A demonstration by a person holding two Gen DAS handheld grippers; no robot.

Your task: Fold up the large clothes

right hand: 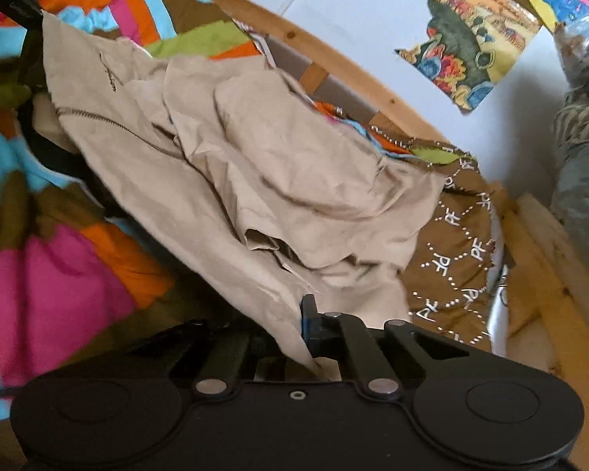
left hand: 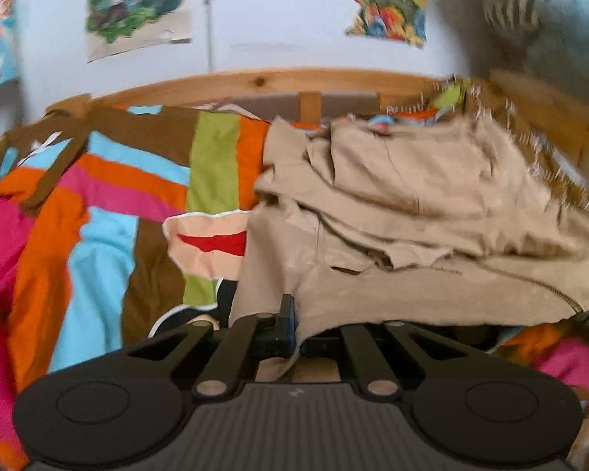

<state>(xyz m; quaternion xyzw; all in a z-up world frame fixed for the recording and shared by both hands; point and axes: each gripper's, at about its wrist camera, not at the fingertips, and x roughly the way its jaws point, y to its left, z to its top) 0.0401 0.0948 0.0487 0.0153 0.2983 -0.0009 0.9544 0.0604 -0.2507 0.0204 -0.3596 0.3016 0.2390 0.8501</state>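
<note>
Left gripper (left hand: 294, 325) and right gripper (right hand: 306, 329) are both pinched tight on the near hem of the beige jacket (left hand: 392, 204), which is crumpled over the striped bedspread (left hand: 98, 196).

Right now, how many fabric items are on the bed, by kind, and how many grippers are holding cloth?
Beige zip jacket: 1
Striped multicolour bedcover: 1
Brown patterned cloth: 1
Grippers shut on the jacket: 2, left gripper and right gripper
Total: 3 fabrics, 2 grippers
</note>
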